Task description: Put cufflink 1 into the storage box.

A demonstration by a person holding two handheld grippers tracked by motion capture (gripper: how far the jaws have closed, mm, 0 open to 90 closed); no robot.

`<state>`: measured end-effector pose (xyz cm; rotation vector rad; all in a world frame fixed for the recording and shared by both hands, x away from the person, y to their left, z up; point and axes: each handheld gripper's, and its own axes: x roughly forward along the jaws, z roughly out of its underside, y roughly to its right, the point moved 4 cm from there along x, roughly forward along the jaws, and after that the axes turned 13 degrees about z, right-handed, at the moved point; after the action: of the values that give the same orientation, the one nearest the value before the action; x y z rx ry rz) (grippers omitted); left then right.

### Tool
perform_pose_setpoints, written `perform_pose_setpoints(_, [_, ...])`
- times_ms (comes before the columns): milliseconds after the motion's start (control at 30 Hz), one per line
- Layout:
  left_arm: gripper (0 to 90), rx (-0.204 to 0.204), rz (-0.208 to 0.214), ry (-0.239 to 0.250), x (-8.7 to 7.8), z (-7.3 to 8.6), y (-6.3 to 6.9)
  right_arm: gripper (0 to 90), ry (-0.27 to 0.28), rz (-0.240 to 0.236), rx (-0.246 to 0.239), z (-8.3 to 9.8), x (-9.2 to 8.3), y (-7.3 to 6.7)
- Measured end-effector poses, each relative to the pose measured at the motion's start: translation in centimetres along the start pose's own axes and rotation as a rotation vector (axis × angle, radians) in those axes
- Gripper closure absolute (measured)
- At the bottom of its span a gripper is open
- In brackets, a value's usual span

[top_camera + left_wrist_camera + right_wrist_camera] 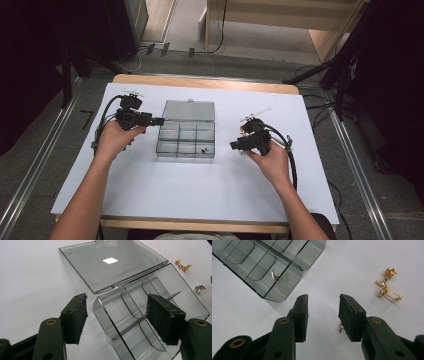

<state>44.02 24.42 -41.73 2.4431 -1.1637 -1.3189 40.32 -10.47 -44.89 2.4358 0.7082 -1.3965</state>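
One clear smoke-grey plastic compartment box (186, 141) sits mid-surface on the white surface (165, 195), its hinged lid (190, 110) laid open flat behind it. I count six compartments in two rows of three. One small silver cufflink (276, 276) lies in a front corner compartment. Two gold knot cufflinks (387, 285) lie together on the surface outside the box, and one more small metal piece (340, 328) lies beside my right gripper's jaw. My left gripper (159, 121) is held level at the box's left edge, jaws apart and empty, one jaw over the box. My right gripper (234, 145) hovers just right of the box, jaws apart, holding nothing.
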Motion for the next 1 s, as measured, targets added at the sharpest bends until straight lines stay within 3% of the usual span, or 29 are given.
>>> perform_pose_setpoints(1000, [34.3,0.0,0.01,0.004,0.5,-0.1,-0.1,69.3,-0.09,0.064,0.037,1.7,1.8,2.2])
